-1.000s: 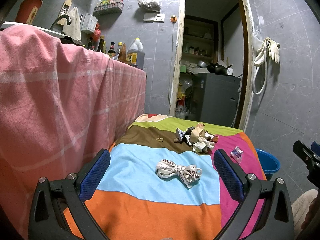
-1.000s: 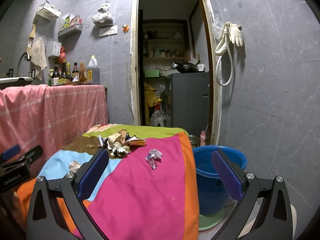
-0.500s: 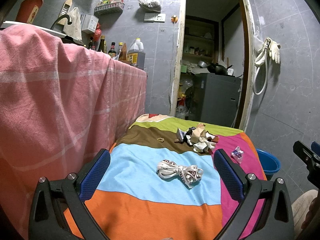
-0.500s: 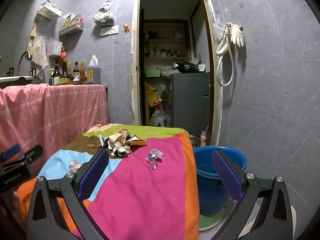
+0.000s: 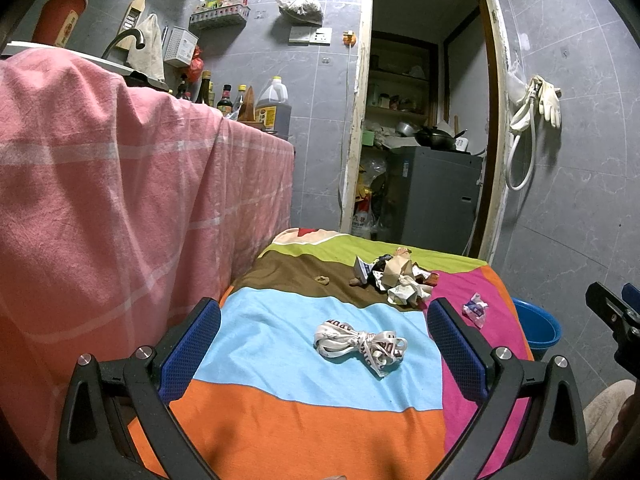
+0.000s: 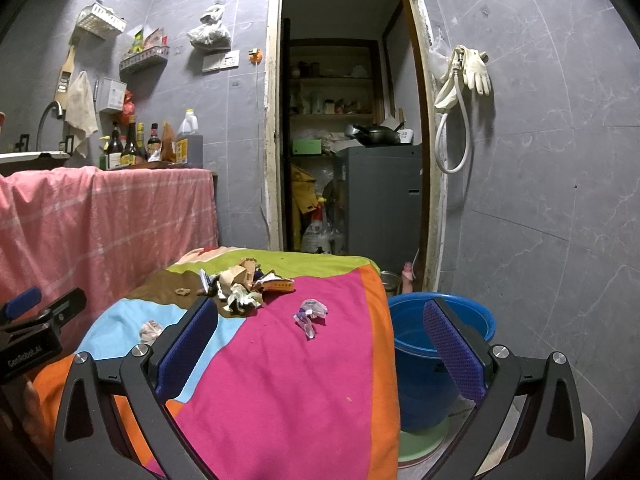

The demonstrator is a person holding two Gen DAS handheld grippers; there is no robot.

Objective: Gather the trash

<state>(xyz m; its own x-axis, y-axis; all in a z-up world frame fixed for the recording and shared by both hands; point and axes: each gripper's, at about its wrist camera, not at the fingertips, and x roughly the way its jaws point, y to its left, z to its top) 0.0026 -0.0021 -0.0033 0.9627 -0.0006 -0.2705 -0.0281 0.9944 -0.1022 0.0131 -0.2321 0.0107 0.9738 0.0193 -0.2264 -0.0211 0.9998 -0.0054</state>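
A knotted white printed plastic bag [image 5: 360, 343] lies on the light-blue stripe of the striped cloth-covered table [image 5: 304, 420]. My left gripper [image 5: 323, 344] hangs open, short of it, with nothing between its fingers. A pile of crumpled paper and wrappers [image 5: 398, 276] [image 6: 244, 286] sits farther back. A small clear-and-purple wrapper [image 5: 475, 308] [image 6: 310, 314] rests on the pink stripe. My right gripper [image 6: 320, 344] is open and empty above the table's right side. A blue bucket [image 6: 436, 356] [image 5: 538, 326] stands on the floor right of the table.
A counter draped in pink cloth [image 5: 120, 200] rises on the left, bearing bottles [image 6: 132, 144] and a sink tap. An open doorway [image 6: 352, 140] with shelves and a grey cabinet is behind. Grey tiled wall with a hose and gloves [image 6: 468, 76] closes the right.
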